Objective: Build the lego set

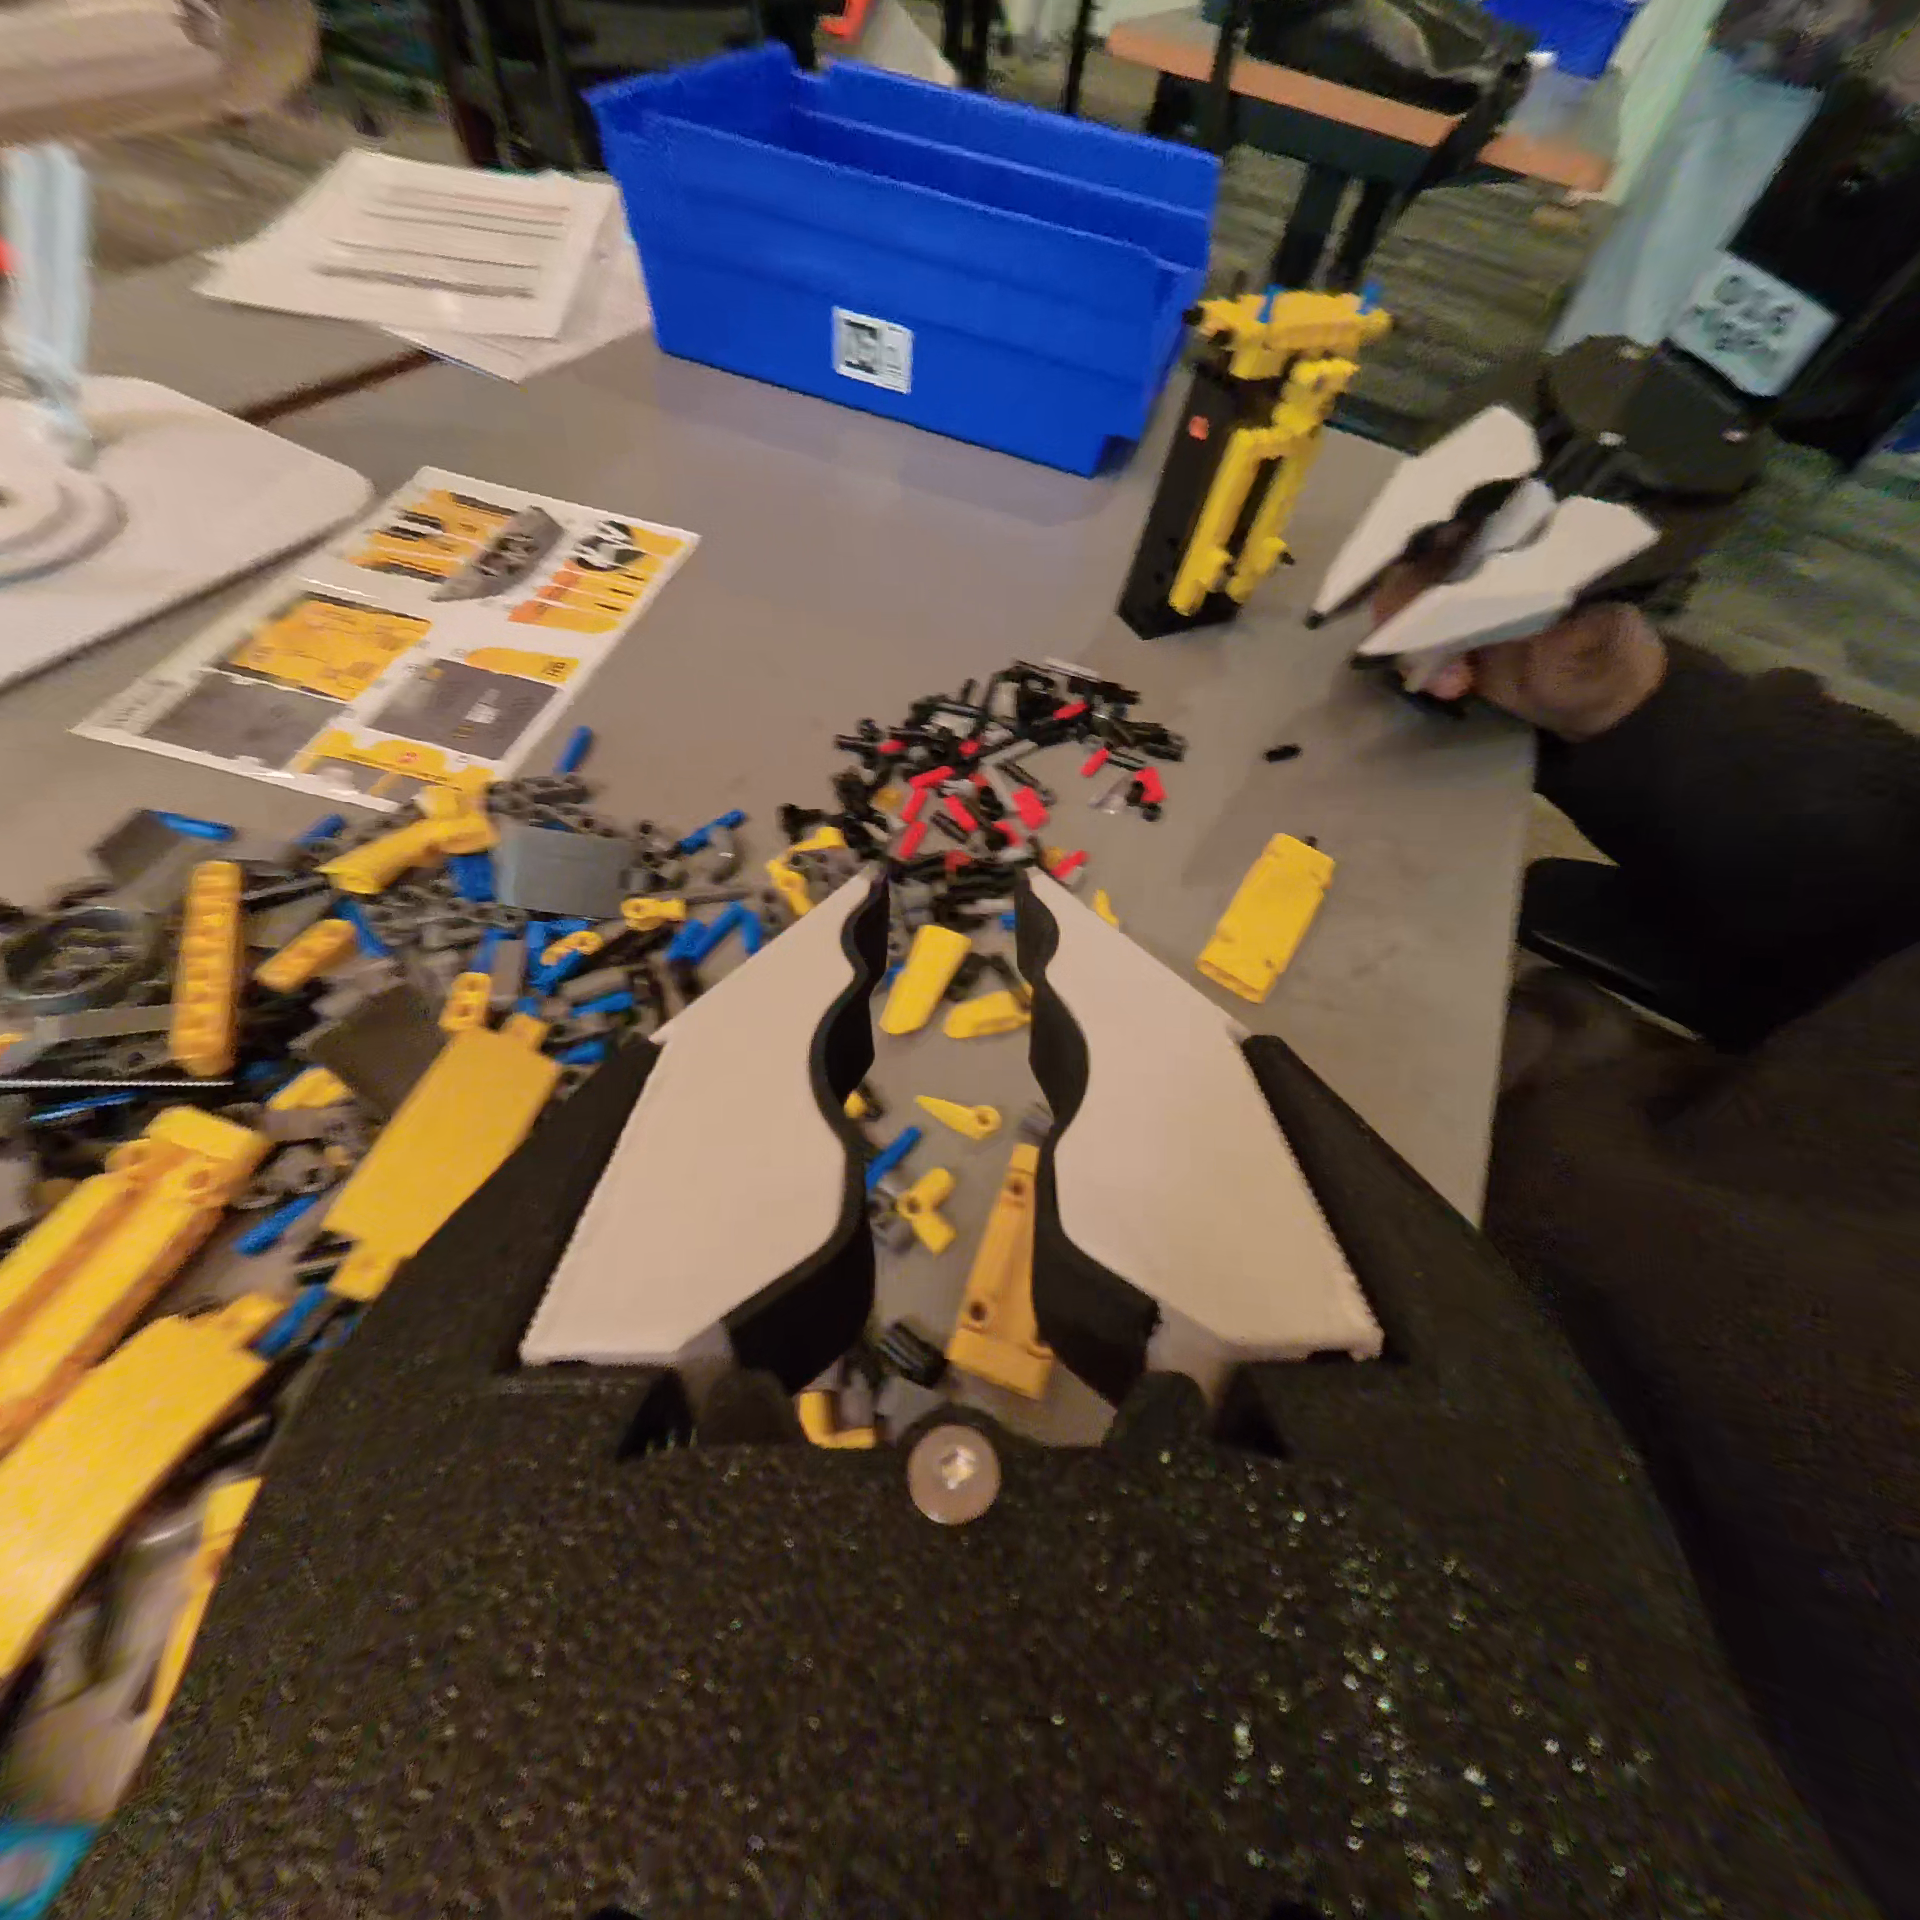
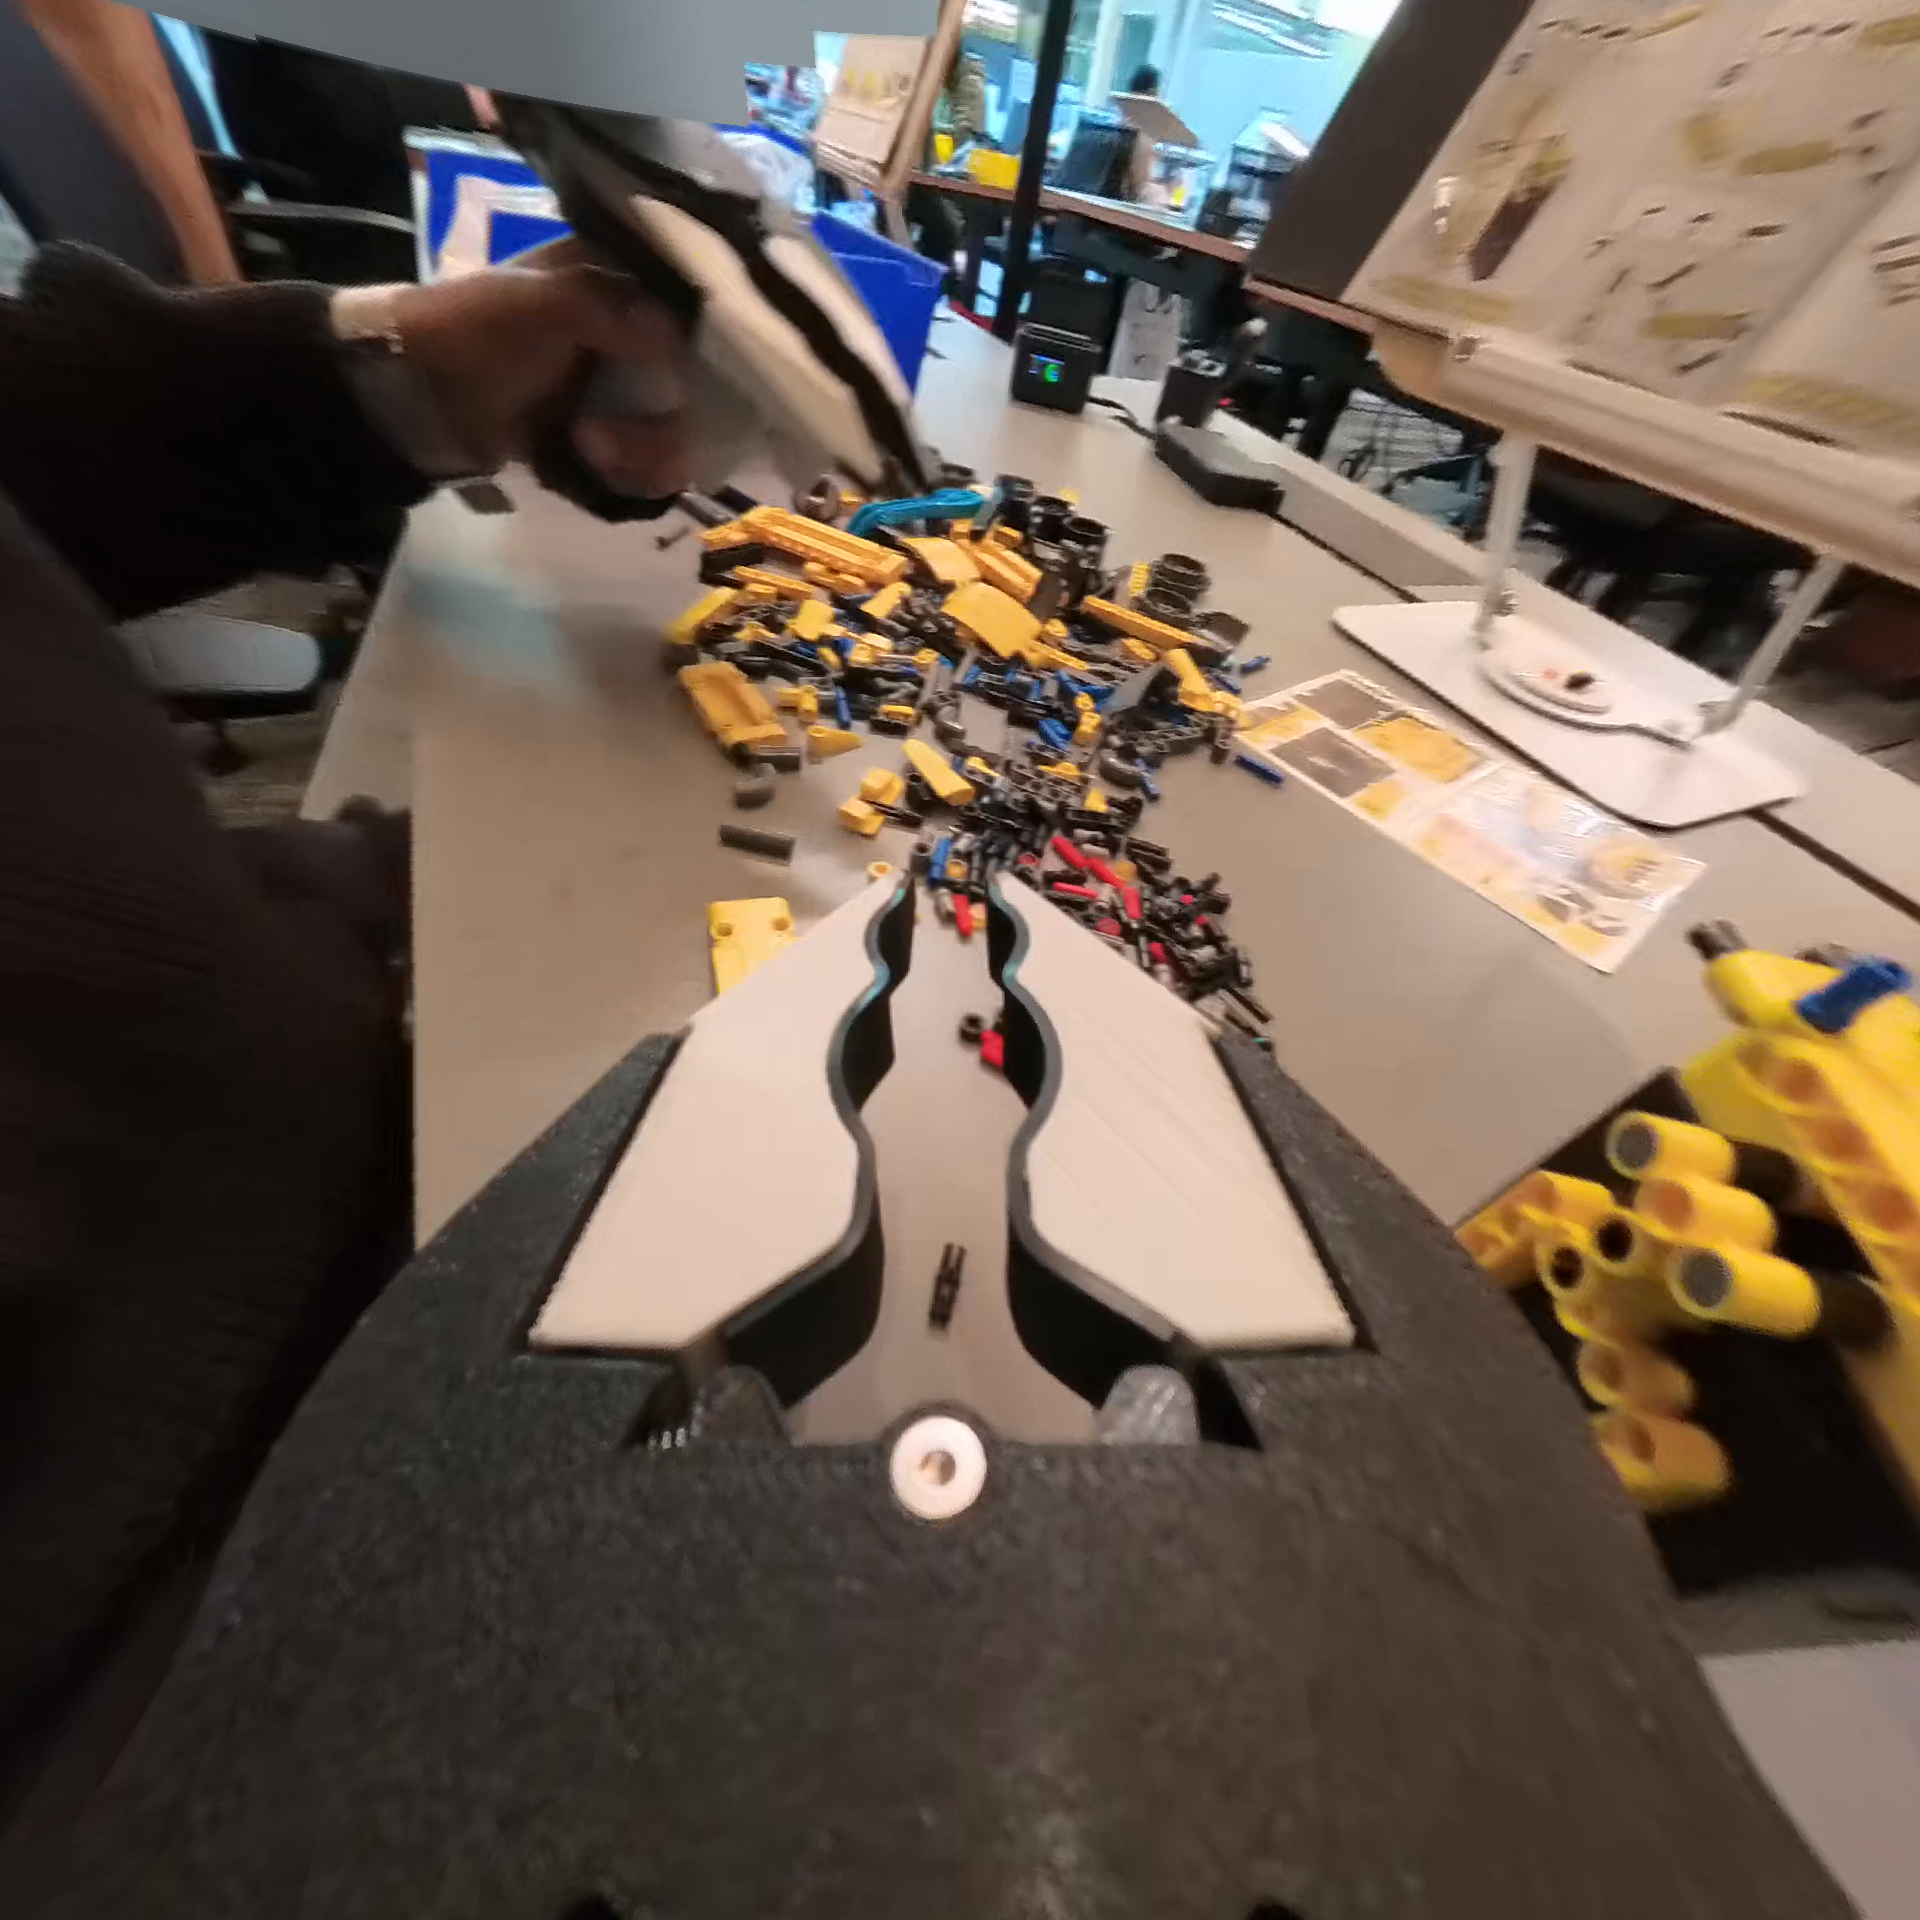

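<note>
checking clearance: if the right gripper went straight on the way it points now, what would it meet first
Probably the heap of small black and red pins just past the open right gripper. Only loose pins lie on the grey table between its fingers; depth is uncertain.

- One blue bin.
- Near it, one upright yellow-and-black assembly.
- One sticker sheet.
- Two grippers, left and right.
- Loose pieces beyond counting.

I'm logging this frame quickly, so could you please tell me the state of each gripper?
Left gripper: open, holding nothing, over the loose bricks.
Right gripper: open, holding nothing.
</note>
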`<state>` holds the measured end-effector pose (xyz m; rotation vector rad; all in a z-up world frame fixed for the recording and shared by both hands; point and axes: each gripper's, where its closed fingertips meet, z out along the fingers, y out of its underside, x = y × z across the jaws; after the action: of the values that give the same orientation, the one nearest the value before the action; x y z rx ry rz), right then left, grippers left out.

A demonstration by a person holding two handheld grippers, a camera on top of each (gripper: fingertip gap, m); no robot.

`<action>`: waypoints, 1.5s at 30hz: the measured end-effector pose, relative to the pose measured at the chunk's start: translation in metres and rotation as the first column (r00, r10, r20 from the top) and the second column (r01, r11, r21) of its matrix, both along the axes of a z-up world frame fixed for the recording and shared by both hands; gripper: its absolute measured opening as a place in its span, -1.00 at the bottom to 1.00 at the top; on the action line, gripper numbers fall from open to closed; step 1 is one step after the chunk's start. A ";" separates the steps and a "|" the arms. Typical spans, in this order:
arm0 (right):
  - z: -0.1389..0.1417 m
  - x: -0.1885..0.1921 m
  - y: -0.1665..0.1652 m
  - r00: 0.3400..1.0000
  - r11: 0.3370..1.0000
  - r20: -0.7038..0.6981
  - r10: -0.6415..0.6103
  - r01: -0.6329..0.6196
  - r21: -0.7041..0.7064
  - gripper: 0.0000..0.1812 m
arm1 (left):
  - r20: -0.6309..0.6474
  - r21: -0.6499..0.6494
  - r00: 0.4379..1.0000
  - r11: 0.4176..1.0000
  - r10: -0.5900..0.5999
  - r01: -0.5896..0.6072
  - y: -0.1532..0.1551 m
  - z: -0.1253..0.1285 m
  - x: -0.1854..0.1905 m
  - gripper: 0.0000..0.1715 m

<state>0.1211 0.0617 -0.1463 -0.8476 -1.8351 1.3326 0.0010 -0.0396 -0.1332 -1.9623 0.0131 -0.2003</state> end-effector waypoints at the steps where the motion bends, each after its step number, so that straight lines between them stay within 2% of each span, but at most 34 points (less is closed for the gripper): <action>1: 0.000 -0.001 0.001 1.000 1.000 -0.001 -0.008 0.008 -0.003 -0.86 | 0.035 -0.007 0.998 0.999 -0.042 0.043 0.000 -0.003 0.008 -0.73; 3: -0.003 -0.004 0.004 0.999 1.000 0.023 -0.025 0.025 -0.008 -0.85 | 0.081 -0.029 0.991 0.994 -0.104 0.107 0.001 -0.009 0.020 -0.73; 8: -0.004 -0.011 0.018 0.993 0.994 0.059 -0.098 0.101 -0.047 -0.85 | -0.023 -0.053 0.989 0.988 -0.149 0.148 0.012 -0.015 0.022 -0.73; 11: 0.005 -0.009 0.029 0.991 0.985 0.025 -0.132 0.134 -0.110 -0.85 | 0.049 -0.093 0.968 0.964 -0.247 0.250 0.024 -0.024 0.025 -0.73; 14: 0.007 -0.009 0.030 0.993 0.980 0.036 -0.113 0.117 -0.158 -0.86 | 0.103 -0.114 0.950 0.945 -0.296 0.307 0.031 -0.030 0.014 -0.73; 17: 0.004 -0.008 0.021 0.997 0.986 0.063 -0.054 0.063 -0.156 -0.85 | 0.126 -0.121 0.948 0.944 -0.292 0.307 0.033 -0.029 -0.005 -0.73; 21: -0.006 -0.013 0.018 0.992 0.992 0.098 -0.079 0.088 -0.086 -0.85 | 0.152 -0.091 0.950 0.954 -0.271 0.287 0.036 -0.019 -0.023 -0.73; 24: -0.008 -0.015 0.021 0.990 0.991 0.112 -0.089 0.100 -0.091 -0.85 | 0.139 -0.130 0.956 0.953 -0.256 0.274 0.039 -0.025 -0.031 -0.73; 27: -0.004 -0.013 0.021 0.992 0.989 0.096 -0.078 0.089 -0.119 -0.85 | 0.083 -0.157 0.971 0.959 -0.225 0.236 0.042 -0.029 -0.043 -0.73; 30: -0.001 -0.012 0.022 0.994 0.989 0.078 -0.078 0.087 -0.121 -0.85 | 0.040 -0.145 0.985 0.974 -0.169 0.173 0.042 -0.020 -0.061 -0.73; 34: -0.005 -0.014 0.021 0.992 0.990 0.094 -0.085 0.095 -0.101 -0.85 | -0.033 -0.119 0.998 0.992 -0.045 0.041 0.032 -0.016 -0.099 -0.72; 37: -0.009 -0.016 0.022 0.989 0.990 0.122 -0.088 0.100 -0.099 -0.85 | -0.019 -0.118 0.999 0.992 0.042 -0.044 0.023 -0.022 -0.119 -0.69; 41: -0.008 -0.016 0.022 0.988 0.989 0.124 -0.088 0.101 -0.107 -0.85 | -0.040 -0.083 0.985 0.982 0.165 -0.168 0.016 -0.016 -0.144 -0.58; 45: -0.009 -0.016 0.021 0.989 0.990 0.120 -0.087 0.099 -0.096 -0.85 | 0.024 -0.110 0.982 0.976 0.189 -0.185 0.014 -0.020 -0.149 -0.52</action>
<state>0.1054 0.0829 -0.1550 -1.0718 -1.8039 1.3516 -0.1477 -0.0261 -0.1535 -2.0529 -0.2084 -0.1122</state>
